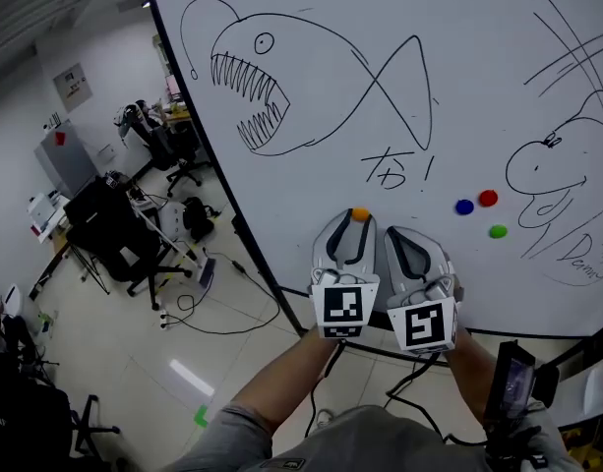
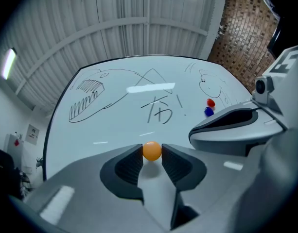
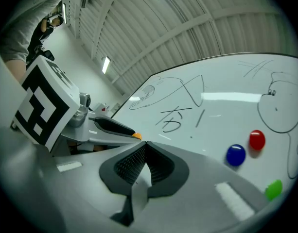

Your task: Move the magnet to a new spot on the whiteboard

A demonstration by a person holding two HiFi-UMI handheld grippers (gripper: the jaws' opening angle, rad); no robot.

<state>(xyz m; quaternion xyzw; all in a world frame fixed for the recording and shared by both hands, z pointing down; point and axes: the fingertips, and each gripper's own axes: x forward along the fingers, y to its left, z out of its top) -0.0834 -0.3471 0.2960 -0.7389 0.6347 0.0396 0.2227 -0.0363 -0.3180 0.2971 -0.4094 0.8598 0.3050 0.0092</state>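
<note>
At far left of the head view, black office chairs (image 1: 119, 234) stand on the floor beside the whiteboard (image 1: 311, 28). The whiteboard fills the upper centre and right of that view. A fish drawing (image 1: 281, 82) occupies its left half, with handwritten characters (image 1: 391, 169) just below the fish's tail.

The left gripper (image 1: 358, 220) is held up to the lower part of the board, beneath the characters and slightly to their left. Its jaws are clenched on the orange magnet (image 2: 151, 150). In the left gripper view both ribbed pads press against the sides of the magnet, which sits at the very tips of the jaws and projects a little past them toward the board. Whether the magnet touches the board surface cannot be told.

The right gripper (image 3: 145, 144) is just beside the left one, on its right, and points at the same lower area of the board. Its jaws are closed together, pad against pad, with nothing between them.

Further right on the board, well apart from the orange magnet, are a blue magnet (image 1: 464, 206), a red magnet (image 1: 488, 198) just beside it, and a green magnet (image 1: 498, 231) below them.
</note>
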